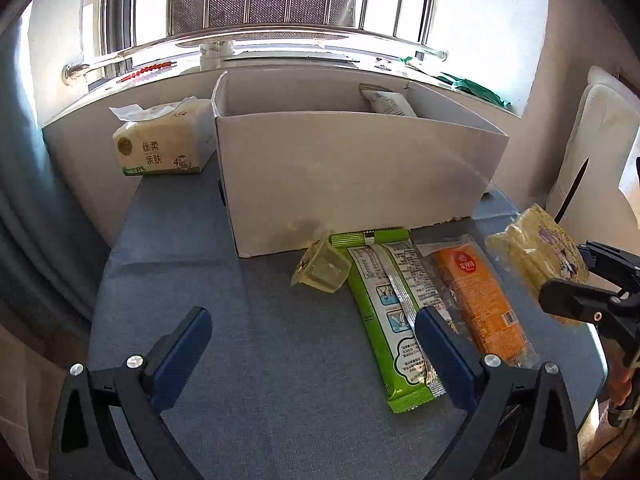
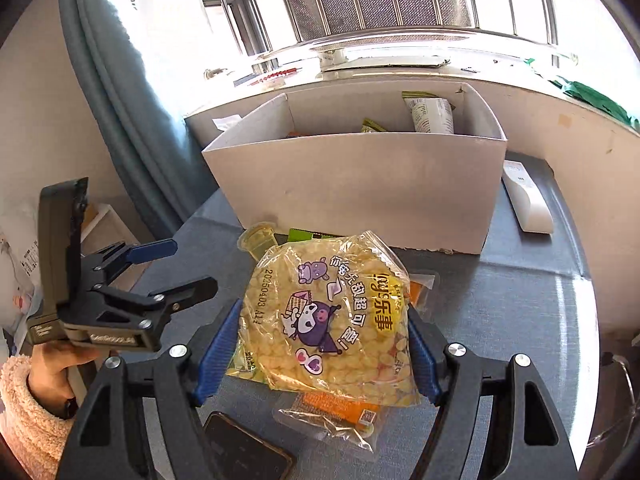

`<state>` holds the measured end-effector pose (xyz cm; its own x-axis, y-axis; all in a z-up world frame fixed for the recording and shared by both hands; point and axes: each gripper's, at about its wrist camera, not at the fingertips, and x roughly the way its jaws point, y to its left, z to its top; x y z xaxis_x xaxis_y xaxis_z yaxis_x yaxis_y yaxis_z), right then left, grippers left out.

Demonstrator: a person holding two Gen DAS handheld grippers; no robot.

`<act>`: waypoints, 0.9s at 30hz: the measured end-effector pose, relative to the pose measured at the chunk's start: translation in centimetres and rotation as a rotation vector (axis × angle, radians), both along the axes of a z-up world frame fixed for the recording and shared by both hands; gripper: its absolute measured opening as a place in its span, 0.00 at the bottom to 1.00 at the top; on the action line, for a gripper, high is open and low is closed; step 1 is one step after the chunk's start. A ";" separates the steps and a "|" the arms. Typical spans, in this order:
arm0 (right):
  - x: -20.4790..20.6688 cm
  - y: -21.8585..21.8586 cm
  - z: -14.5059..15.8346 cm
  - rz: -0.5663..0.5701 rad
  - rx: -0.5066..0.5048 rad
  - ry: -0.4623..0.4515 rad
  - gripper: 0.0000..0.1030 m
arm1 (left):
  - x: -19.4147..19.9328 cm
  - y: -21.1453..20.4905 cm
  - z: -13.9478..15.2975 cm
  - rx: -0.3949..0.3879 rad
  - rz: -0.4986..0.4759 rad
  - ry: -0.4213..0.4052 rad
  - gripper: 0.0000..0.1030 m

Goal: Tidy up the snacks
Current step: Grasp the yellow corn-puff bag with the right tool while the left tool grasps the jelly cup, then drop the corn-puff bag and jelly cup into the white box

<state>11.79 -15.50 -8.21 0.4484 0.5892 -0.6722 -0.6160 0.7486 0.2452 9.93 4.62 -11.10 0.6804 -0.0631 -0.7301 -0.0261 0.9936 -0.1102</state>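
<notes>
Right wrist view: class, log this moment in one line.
right tongs: shut on yellow snack bag | left tongs: open, empty | box: ahead

Box (image 2: 360,184) contents mostly hidden; phone (image 2: 244,452) cut off.

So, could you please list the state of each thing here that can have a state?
White box: open on top, some snacks already inside.
Yellow snack bag: sealed, gripped, lifted off the table.
Right claw: shut on the yellow snack bag.
Left claw: open, empty.
Green packet: sealed, lying flat.
Orange packet: sealed, lying flat.
Jelly cup: tipped over.
</notes>
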 end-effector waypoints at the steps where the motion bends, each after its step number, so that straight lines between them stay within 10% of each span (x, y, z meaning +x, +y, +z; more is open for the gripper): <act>1: -0.5 -0.7 0.1 -0.011 0.014 0.001 0.77 | 0.9 0.2 -0.2 -0.013 -0.001 0.003 1.00; 7: -2.7 -3.6 0.0 -0.061 0.072 0.019 0.77 | 5.3 0.7 -1.9 -0.041 0.042 0.071 0.95; 11: -2.7 -4.2 -0.7 -0.064 0.092 0.046 0.77 | 6.1 0.8 -3.3 -0.093 0.034 0.118 0.48; 18: -2.7 -4.3 -1.4 -0.069 0.102 0.061 0.77 | 4.1 1.5 -2.4 -0.117 0.038 0.045 0.47; 27: -1.7 -3.7 0.5 -0.044 0.153 0.030 0.77 | -0.1 1.2 5.9 -0.114 -0.026 -0.191 0.48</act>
<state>10.09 -19.20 -7.72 0.4572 0.6658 -0.5897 -0.5745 0.7272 0.3757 9.83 5.77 -5.16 0.8025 -0.1574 -0.5755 0.0319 0.9745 -0.2220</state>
